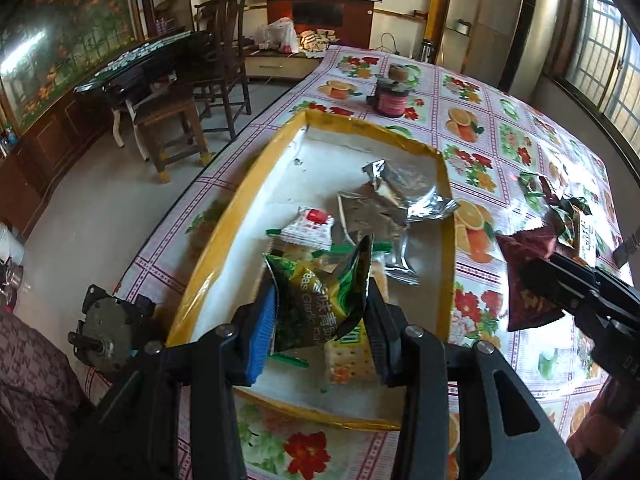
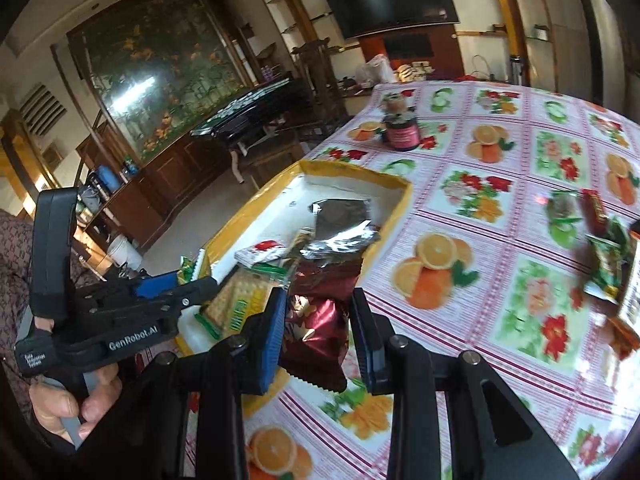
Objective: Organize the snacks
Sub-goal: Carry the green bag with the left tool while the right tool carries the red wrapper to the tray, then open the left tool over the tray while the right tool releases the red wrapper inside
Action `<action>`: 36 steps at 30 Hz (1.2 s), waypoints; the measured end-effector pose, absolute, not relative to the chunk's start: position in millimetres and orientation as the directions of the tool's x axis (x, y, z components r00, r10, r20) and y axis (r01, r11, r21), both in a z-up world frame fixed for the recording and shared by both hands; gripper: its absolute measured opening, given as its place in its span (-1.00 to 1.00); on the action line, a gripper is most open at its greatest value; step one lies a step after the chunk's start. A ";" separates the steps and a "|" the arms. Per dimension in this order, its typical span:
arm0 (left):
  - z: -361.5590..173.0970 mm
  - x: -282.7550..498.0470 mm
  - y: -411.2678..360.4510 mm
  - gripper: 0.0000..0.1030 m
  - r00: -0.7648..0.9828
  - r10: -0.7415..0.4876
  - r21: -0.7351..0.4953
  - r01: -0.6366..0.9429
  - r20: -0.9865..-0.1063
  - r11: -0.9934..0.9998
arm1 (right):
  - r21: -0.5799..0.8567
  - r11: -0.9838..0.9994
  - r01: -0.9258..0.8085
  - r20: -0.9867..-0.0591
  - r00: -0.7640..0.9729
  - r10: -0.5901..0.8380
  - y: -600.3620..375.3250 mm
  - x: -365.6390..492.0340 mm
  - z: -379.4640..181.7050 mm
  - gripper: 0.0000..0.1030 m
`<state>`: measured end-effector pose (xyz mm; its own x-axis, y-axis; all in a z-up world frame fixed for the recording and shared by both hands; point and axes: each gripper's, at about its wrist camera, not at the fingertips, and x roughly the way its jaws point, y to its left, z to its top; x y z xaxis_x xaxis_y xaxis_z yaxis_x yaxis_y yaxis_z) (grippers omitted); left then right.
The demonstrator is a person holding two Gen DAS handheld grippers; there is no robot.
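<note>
My left gripper (image 1: 322, 312) is shut on a green pea snack packet (image 1: 320, 300) and holds it above the near end of a yellow-rimmed box (image 1: 224, 236). The box holds silver foil packets (image 1: 400, 200), a white-and-red packet (image 1: 312, 226) and cracker packs (image 1: 348, 360). My right gripper (image 2: 316, 332) is shut on a dark red snack packet (image 2: 316, 328) just right of the box's near corner (image 2: 396, 196); it also shows at the right of the left wrist view (image 1: 524, 280). More snacks (image 2: 600, 248) lie in a loose pile on the tablecloth at the right.
A dark jar with a pink label (image 1: 394, 98) stands on the floral tablecloth (image 2: 480, 280) beyond the box. Wooden chairs (image 1: 188, 112) and a dark side table stand on the floor to the left of the table. The person's hand holds the left gripper's handle (image 2: 80, 344).
</note>
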<state>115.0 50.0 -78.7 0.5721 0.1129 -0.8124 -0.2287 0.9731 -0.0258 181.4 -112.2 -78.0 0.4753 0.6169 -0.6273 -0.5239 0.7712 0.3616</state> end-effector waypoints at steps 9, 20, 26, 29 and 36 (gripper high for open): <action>-91.6 122.0 64.7 -0.15 0.550 0.118 -0.027 -0.248 -0.827 0.968 | 0.382 0.726 -0.572 -0.648 0.395 0.652 -67.5 193.6 -92.2 -0.39; -109.4 129.2 73.2 -0.15 0.517 0.110 -0.032 -0.258 -0.849 0.966 | 0.375 0.722 -0.581 -0.686 0.351 0.638 -48.2 194.0 -111.2 -0.39; -112.0 129.3 76.6 -0.13 0.512 0.119 -0.022 -0.262 -0.851 0.965 | 0.345 0.729 -0.592 -0.695 0.360 0.622 -44.4 189.0 -107.9 -0.34; -112.1 130.0 76.3 -0.07 0.509 0.127 -0.018 -0.270 -0.851 0.963 | 0.331 0.732 -0.596 -0.700 0.365 0.614 -42.5 190.7 -108.3 -0.34; -112.4 129.1 76.0 -0.06 0.506 0.136 -0.007 -0.271 -0.851 0.962 | 0.289 0.742 -0.605 -0.711 0.384 0.589 -38.3 191.0 -108.4 -0.34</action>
